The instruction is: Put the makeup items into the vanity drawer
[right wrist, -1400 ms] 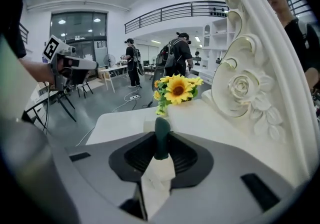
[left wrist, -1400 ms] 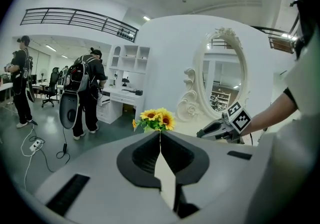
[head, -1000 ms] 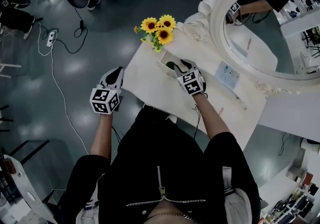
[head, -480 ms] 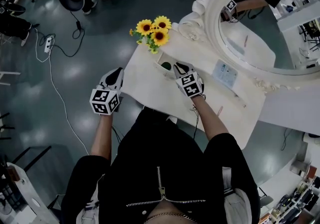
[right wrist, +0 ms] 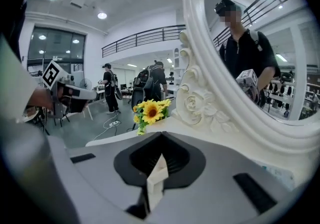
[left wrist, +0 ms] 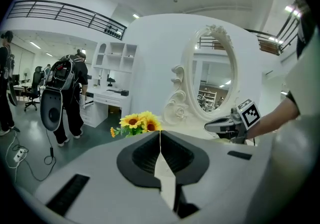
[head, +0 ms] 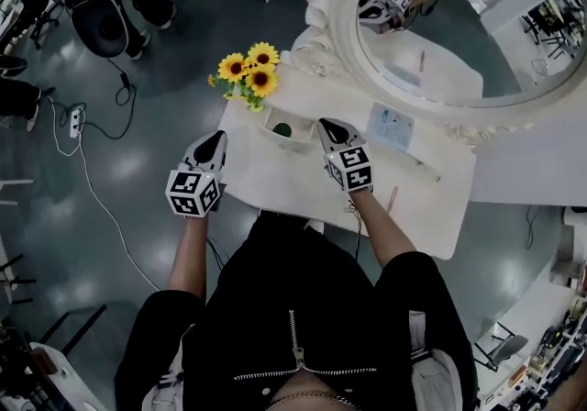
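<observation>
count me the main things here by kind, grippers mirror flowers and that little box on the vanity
two-jaw handheld grippers: 2 (left gripper, right gripper)
oval mirror in carved white frame: 1
bunch of yellow sunflowers: 1
small white open box: 1
total: 5

Sunflowers [head: 246, 70] stand near the oval mirror [head: 440, 42].

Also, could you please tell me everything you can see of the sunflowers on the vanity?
The sunflowers are a small bunch: three yellow blooms with dark centres and green leaves, possibly artificial. They sit at the far left corner of the vanity top, overhanging its edge, beside a small white box and near the mirror's carved base. What holds them is not visible.
</observation>
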Available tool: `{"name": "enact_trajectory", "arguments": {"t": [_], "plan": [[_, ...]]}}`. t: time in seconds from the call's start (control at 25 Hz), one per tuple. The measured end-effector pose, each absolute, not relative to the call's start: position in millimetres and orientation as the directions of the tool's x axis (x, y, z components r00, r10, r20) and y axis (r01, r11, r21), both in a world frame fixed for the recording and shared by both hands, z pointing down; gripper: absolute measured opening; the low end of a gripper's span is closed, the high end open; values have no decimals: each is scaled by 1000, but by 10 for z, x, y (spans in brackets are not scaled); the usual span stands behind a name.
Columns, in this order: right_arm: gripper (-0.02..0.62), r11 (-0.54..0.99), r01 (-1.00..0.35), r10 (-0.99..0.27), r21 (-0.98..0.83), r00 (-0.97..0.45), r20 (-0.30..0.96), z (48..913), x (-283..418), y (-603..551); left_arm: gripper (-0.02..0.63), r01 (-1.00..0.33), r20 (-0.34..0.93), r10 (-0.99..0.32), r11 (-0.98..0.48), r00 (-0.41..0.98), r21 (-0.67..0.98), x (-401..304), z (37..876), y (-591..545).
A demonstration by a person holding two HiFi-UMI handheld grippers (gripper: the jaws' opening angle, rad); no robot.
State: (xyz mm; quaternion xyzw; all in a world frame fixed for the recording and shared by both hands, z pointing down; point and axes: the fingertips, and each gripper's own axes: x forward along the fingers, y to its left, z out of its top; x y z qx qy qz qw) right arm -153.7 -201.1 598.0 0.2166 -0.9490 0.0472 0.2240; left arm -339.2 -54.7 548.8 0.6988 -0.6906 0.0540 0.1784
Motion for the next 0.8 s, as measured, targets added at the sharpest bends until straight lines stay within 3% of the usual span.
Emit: {"name": "enact_trajectory", "arguments": {"t": [0.36,0.8], "plan": [[6,797,-604,-566,-12,-754,334,5480,-667,-2240,21,-976,296,-935,-156,197,155,-2839,5328,-1073],[6,630,-775,-751,46,-593,292,5177,587,-2226,21,-905,262,-867,-401,424,141,-1781,5156,-1714]]}}
